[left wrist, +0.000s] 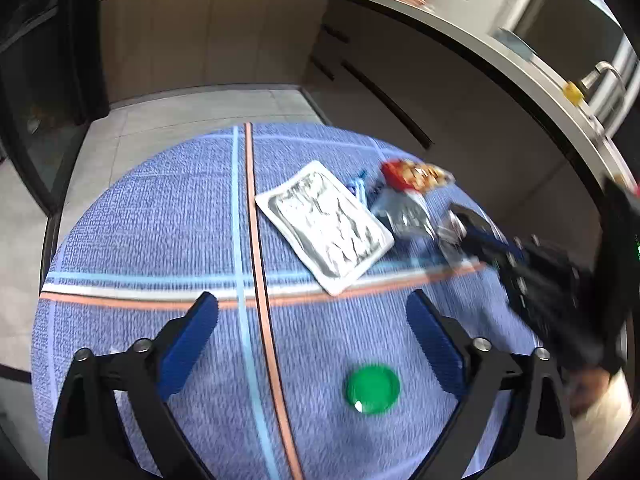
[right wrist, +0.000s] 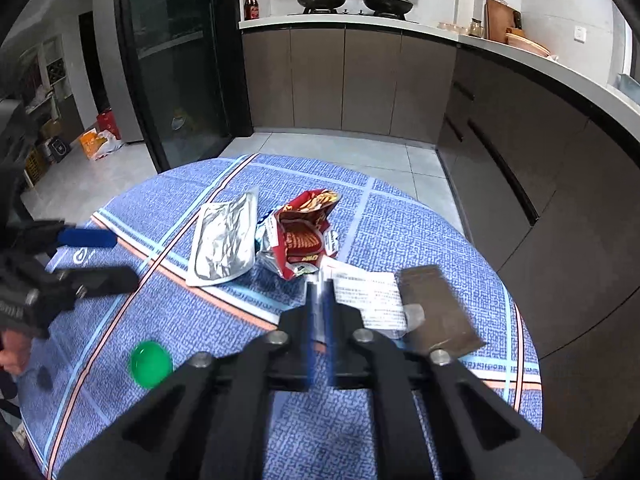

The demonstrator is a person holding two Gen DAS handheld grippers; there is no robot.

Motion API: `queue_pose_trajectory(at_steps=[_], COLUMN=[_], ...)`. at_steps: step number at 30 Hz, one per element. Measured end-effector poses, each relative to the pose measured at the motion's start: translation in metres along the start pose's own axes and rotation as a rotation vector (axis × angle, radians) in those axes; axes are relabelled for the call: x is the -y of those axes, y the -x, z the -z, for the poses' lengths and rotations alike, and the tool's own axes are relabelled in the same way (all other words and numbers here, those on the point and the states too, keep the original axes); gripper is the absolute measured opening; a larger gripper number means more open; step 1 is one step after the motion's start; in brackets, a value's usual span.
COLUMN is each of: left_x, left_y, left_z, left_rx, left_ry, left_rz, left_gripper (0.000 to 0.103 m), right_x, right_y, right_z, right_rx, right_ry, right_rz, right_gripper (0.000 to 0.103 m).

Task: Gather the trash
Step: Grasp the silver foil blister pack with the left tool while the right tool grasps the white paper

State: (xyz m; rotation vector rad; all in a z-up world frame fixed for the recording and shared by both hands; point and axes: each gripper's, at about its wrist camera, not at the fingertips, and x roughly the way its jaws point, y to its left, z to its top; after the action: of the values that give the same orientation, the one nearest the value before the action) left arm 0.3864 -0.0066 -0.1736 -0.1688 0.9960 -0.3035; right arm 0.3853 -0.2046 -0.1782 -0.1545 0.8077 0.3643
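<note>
On the round table with the blue plaid cloth [left wrist: 160, 220] lie a silver foil pouch [left wrist: 324, 224], a crumpled red snack bag [left wrist: 416, 174] and a green round lid [left wrist: 372, 389]. My left gripper [left wrist: 314, 320] hovers open over the cloth. The lid lies near its right finger and nothing is between the pads. In the right wrist view my right gripper [right wrist: 320, 292] is shut, pinching the near corner of a white printed wrapper [right wrist: 368, 296]. A brown packet [right wrist: 436, 312] lies against that wrapper, with the red bag [right wrist: 304, 236] and pouch [right wrist: 224, 240] beyond. The left gripper [right wrist: 108, 258] shows at the left edge.
Grey kitchen cabinets under a white counter [right wrist: 520, 52] curve round the table's far and right sides. A dark glass door [right wrist: 176, 60] stands at the left over pale floor tiles. A hand [left wrist: 592, 392] holds the right gripper at the table's right edge.
</note>
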Motion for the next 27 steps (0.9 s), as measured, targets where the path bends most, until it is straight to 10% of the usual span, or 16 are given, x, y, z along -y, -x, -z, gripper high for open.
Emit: queue_pose_trajectory(at_steps=[19, 27], left_x=[-0.005, 0.010], left_y=[-0.081, -0.080], left_z=[-0.074, -0.071], left_rx=[-0.080, -0.085], left_ry=[0.315, 0.155], left_rz=[-0.103, -0.203], left_gripper=[0.092, 0.058], right_x=[-0.003, -0.003], right_y=[0.051, 0.056], right_z=[0.043, 0.048], right_rx=[0.043, 0.044], right_ry=[-0.055, -0.075], right_rz=[-0.076, -0.090], right_gripper=[0.004, 0.006])
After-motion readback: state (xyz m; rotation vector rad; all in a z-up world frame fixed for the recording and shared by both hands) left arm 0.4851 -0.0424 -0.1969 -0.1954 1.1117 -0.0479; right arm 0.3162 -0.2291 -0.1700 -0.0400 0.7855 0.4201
